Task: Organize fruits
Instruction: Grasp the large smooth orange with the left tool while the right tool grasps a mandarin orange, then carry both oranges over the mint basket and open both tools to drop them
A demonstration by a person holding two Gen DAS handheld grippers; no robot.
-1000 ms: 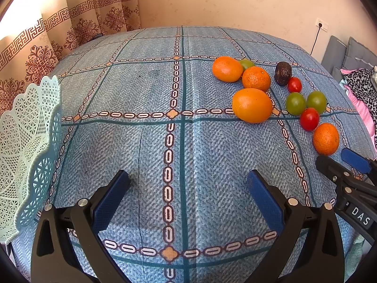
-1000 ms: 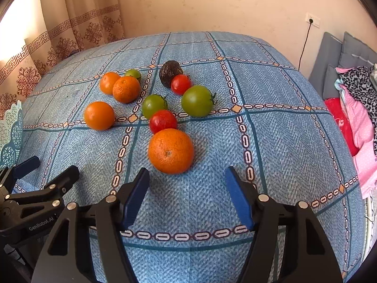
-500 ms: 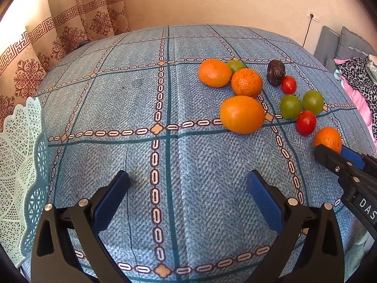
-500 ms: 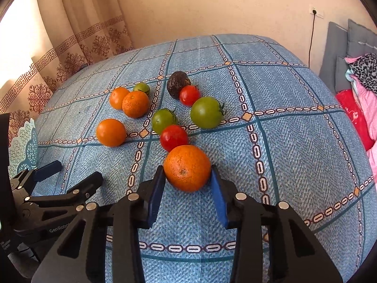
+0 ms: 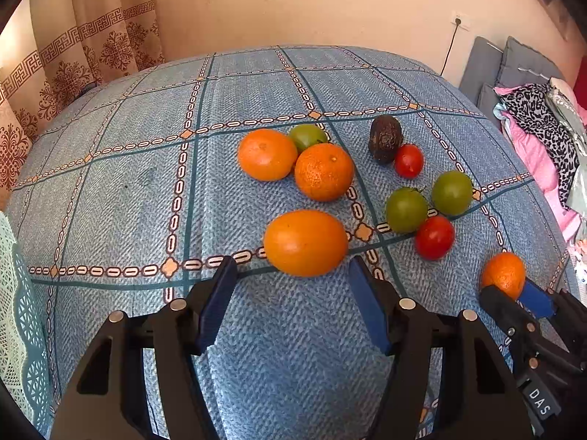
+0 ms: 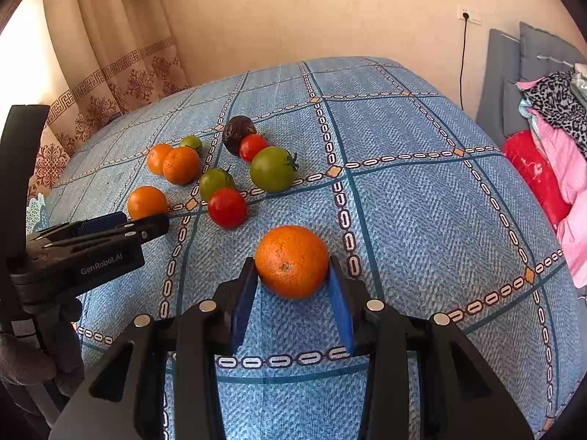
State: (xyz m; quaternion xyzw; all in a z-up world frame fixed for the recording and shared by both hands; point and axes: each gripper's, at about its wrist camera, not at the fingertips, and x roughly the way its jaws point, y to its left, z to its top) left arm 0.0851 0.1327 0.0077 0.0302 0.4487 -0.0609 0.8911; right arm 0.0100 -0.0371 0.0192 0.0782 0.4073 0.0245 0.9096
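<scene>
On the blue checked tablecloth [image 5: 128, 190] lie oranges, green and red tomatoes and a dark avocado [image 5: 384, 138]. My left gripper [image 5: 291, 267] is open, its blue pads just reaching the near side of a smooth orange [image 5: 305, 242] without touching it. In the right wrist view my right gripper [image 6: 291, 269] is shut on a rough-skinned orange [image 6: 291, 261] at the near edge of the group. The same orange [image 5: 503, 274] shows in the left wrist view, pinched in the right gripper [image 5: 513, 293].
Two mandarins [image 5: 323, 171] and a green tomato [image 5: 307, 135] sit behind the smooth orange. Two green tomatoes [image 5: 406, 209] and two red ones [image 5: 434, 236] lie to the right. A mint lace basket [image 5: 14, 311] stands at the left edge. Clothes and cushions [image 6: 550, 117] are piled on the right.
My right gripper moved up to the rough orange and shut on it. My left gripper moved forward to the smooth orange and its jaws narrowed, staying open.
</scene>
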